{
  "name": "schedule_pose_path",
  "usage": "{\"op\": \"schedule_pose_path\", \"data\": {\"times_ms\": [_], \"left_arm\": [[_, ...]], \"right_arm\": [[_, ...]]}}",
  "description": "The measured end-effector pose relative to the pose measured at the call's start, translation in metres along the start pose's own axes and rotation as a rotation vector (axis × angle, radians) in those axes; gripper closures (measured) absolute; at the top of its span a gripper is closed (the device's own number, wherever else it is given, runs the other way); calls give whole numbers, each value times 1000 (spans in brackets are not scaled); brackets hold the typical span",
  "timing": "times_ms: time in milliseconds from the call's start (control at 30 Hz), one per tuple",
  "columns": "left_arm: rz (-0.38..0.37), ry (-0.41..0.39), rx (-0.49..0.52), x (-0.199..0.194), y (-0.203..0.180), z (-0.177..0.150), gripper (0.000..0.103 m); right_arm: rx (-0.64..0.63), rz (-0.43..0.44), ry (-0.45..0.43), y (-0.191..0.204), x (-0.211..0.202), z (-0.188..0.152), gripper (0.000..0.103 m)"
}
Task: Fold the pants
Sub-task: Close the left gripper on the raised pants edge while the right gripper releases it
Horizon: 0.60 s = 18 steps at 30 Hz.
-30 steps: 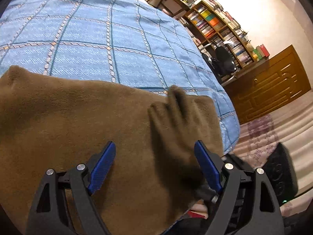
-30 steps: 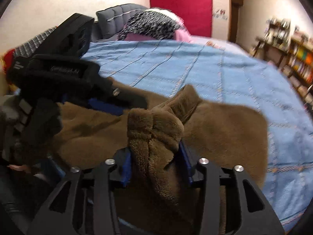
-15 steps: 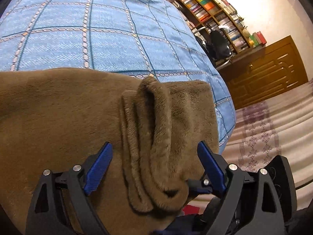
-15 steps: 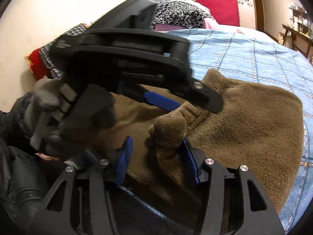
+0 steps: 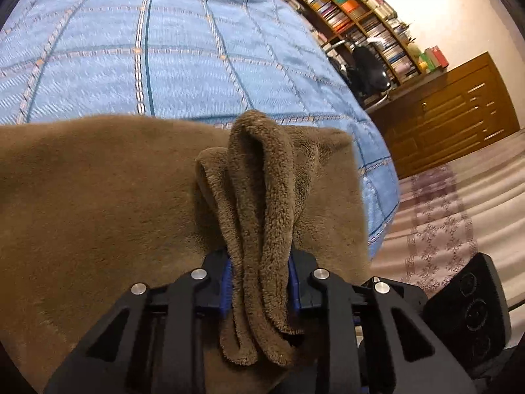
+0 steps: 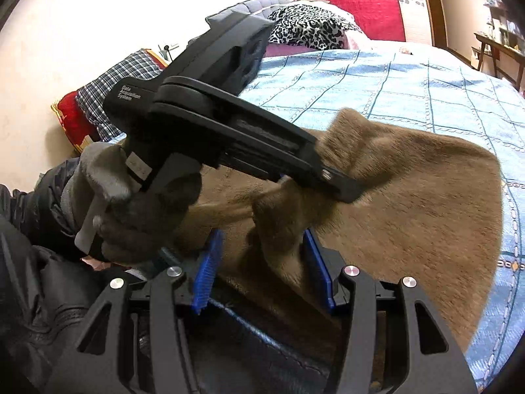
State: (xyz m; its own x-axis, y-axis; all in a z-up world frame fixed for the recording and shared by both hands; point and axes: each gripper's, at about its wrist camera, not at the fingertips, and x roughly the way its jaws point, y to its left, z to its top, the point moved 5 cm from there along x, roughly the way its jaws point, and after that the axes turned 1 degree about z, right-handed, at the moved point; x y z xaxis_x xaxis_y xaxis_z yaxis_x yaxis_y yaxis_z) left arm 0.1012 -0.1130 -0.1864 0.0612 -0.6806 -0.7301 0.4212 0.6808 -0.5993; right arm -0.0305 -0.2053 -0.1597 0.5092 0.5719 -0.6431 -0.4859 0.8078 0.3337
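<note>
The brown fleece pants (image 5: 98,203) lie spread on the bed (image 5: 164,49), on its blue checked bedspread, near the edge that faces the floor. The left tongs (image 5: 259,282) are clenched on a bunched fold of the pants; the fabric rises in a ridge between the blue pads and hangs below them toward the camera. In the right wrist view, the left tongs (image 6: 341,187) reach in from the left, gripped by a gloved hand (image 6: 137,210), with the tips buried in the pile of the pants (image 6: 410,203). The right tongs (image 6: 262,269) stand released: the blue pads (image 6: 206,272) are well apart, and a raised fold of the pants sits between them, touching the right pad only. A bookshelf (image 5: 361,16) and a wooden cabinet (image 5: 452,115) stand beyond the bed.
</note>
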Motion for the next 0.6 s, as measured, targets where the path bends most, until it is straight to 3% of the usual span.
{"op": "schedule_pose_path", "data": {"times_ms": [233,433,600], "left_arm": [[15,-114,-29,-69,12,4,77],[89,-162,-126,-116,65,-18,77],[118,-153,-188,-122,92,-39,77]], "right_arm": [[49,-9,-72,-14,-37,13,50],[70,-18,-58,-17,-31,13,50],[90,-35,-36,-15,-10,22,50]]}}
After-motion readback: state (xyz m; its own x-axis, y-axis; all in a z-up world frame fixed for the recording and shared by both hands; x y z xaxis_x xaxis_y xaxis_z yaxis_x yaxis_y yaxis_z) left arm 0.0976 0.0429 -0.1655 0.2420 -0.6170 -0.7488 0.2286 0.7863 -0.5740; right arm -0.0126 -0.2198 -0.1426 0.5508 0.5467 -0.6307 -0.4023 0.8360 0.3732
